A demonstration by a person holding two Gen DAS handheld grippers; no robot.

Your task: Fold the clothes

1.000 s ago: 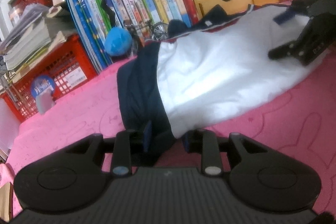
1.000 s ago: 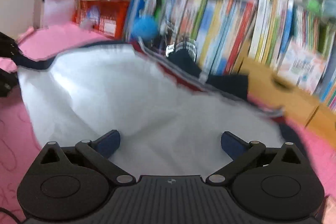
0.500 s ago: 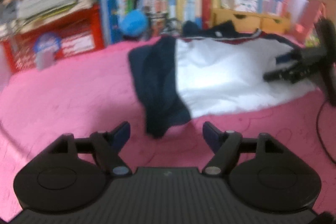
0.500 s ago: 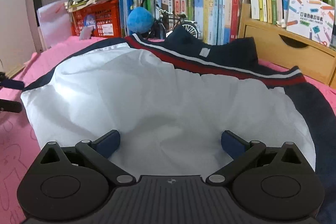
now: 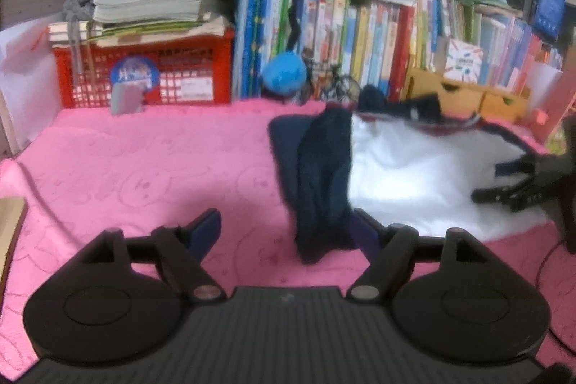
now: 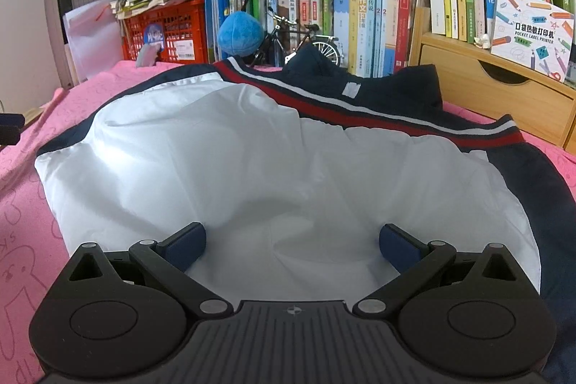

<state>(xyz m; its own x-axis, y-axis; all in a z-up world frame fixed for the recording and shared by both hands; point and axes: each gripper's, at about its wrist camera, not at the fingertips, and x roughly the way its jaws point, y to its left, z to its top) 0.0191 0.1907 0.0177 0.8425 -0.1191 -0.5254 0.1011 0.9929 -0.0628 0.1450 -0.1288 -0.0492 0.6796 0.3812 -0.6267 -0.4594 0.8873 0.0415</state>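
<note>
1. Navy cloth is what matters in the left wrist view: the dark sleeve (image 5: pixel 316 182) of the jacket (image 5: pixel 414 175) lies on the pink blanket (image 5: pixel 144 168), just ahead of the left gripper (image 5: pixel 288 233) and to the right of its middle line. The sleeve's long axis runs away from the camera toward the bookshelf (image 5: pixel 360 35), and its near end lies beside the right finger. The jaws are opening and stand wide; the sleeve end is between them, but no pad presses on it, so nothing is held.

2. Same view: the white body of the jacket spreads to the right of the sleeve. The right gripper (image 5: pixel 511 182) hangs over its far right part. To the left of the sleeve the blanket is bare and gives open room; the red crate (image 5: pixel 151 74) and the books stand close behind the jacket.

3. Right wrist view: the right gripper (image 6: pixel 291 240) is open wide over the white lining (image 6: pixel 252 161), with cloth under the pads (image 6: pixel 187 240) but not pinched, so it holds nothing. The jacket lies straight ahead, its long axis going left to right, with the red and white stripe (image 6: pixel 360 116) along the far side.

4. Same view: the wooden drawer box (image 6: pixel 496 92) stands near the right end. I judge that the left gripper is nearer to the sleeve and the right one nearer to the near hem, and that folding toward the middle keeps the cloth away from the shelf.
</note>
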